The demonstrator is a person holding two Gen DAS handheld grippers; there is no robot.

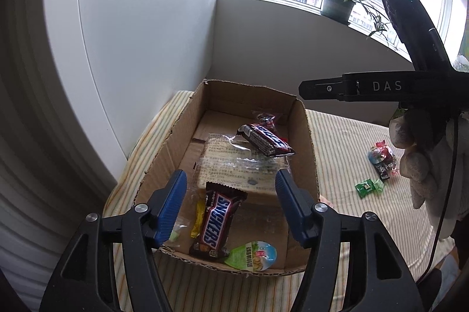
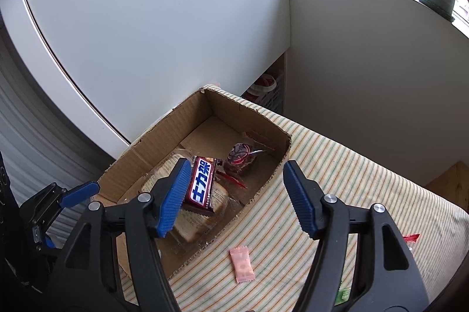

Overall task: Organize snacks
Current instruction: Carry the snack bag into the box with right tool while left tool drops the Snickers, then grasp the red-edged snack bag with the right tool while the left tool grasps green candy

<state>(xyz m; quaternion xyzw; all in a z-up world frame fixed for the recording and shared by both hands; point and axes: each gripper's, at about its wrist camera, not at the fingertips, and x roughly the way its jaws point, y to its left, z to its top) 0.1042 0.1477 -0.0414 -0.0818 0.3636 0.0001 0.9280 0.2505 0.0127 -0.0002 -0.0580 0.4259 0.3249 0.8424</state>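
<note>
An open cardboard box (image 1: 304, 142) sits on a striped cloth. Inside lie a Snickers bar (image 1: 217, 221), a second Snickers bar (image 1: 265, 139), a clear bread packet (image 1: 234, 165), a green-lidded jelly cup (image 1: 255, 256), a yellow sweet (image 1: 198, 216) and a dark wrapped sweet (image 1: 265, 118). My left gripper (image 1: 231, 200) is open and empty above the box's near end. My right gripper (image 2: 234, 194) is open and empty over the box's right wall (image 2: 263, 186); the second bar (image 2: 202, 183) lies below it. A pink sachet (image 2: 241, 263) lies on the cloth.
Loose sweets lie on the cloth right of the box: a green packet (image 1: 368, 187) and a red-and-black pile (image 1: 382, 161). A red wrapper (image 2: 410, 238) peeks out behind the right finger. White cabinet panels stand behind the box. A potted plant (image 1: 340, 4) is on the windowsill.
</note>
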